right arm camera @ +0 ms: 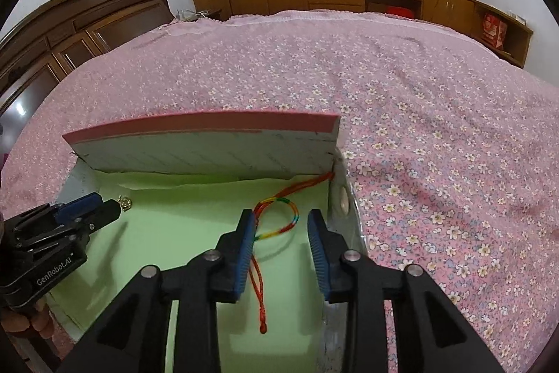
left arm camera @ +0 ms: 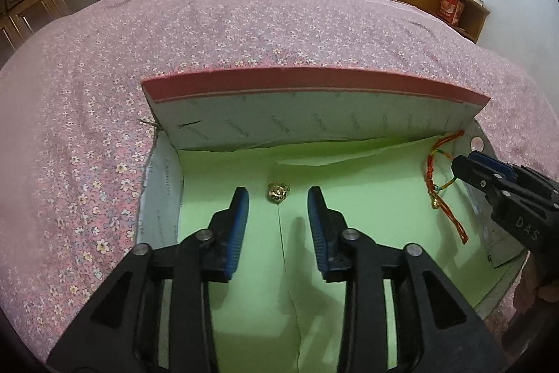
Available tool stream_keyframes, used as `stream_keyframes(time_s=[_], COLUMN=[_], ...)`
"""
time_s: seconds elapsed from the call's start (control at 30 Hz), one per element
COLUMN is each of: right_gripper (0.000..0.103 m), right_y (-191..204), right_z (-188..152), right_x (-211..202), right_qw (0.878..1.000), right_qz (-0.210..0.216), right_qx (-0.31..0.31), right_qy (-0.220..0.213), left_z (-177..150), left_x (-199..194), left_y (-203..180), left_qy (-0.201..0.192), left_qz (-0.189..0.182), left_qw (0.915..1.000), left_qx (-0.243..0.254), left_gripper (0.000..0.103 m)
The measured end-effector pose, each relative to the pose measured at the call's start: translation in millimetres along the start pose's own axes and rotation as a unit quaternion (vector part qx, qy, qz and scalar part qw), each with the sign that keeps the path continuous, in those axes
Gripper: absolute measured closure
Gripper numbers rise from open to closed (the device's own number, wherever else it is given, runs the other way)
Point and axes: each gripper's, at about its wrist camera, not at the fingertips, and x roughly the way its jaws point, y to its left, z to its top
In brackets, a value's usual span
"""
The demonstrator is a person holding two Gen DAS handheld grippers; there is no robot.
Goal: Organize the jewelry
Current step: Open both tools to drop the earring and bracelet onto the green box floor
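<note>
Green paper lining (left arm camera: 367, 198) covers the floor of a shallow grey cardboard box w/ pink-edged lid (left arm camera: 314, 86) standing open at 12 o'clock, box sitting on a pink floral bedspread (left arm camera: 244, 30). Left gripper (left arm camera: 278, 198) hovers over the lining, blue-padded jaws parted, nothing between the pads; small gold metal charm (left arm camera: 277, 192) lies on the lining just past the tips, at 12 o'clock from them, not touched. Right gripper (right arm camera: 281, 221) is at 3 o'clock of the left one, near the box's right wall, jaws likewise parted. Red & rainbow braided cord bracelet (right arm camera: 276, 215) lies loose on the lining between its fingers, tail running toward 6 o'clock beside the left pad (right arm camera: 244, 250); no pinch on it.
</note>
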Motion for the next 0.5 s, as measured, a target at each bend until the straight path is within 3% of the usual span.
stream_keyframes(time_s=[0.3, 0.5], right_gripper=[0.053, 0.049], right_y=[6, 9], right_z=[-2, -8], right_x=[-29, -53], right_qw=[1.0, 0.999], right_qz=[0.011, 0.024], right_qx=[0.011, 0.017], right_qy=[-0.018, -0.042], left_z=[-4, -9], left_x=[-24, -48], left_y=[-5, -8], left_qy=[-0.016, -0.043], left_qz=[-0.008, -0.015], left_qw=[0.9998, 0.999], left_qx=[0.001, -0.002], left_gripper=[0.072, 0.07])
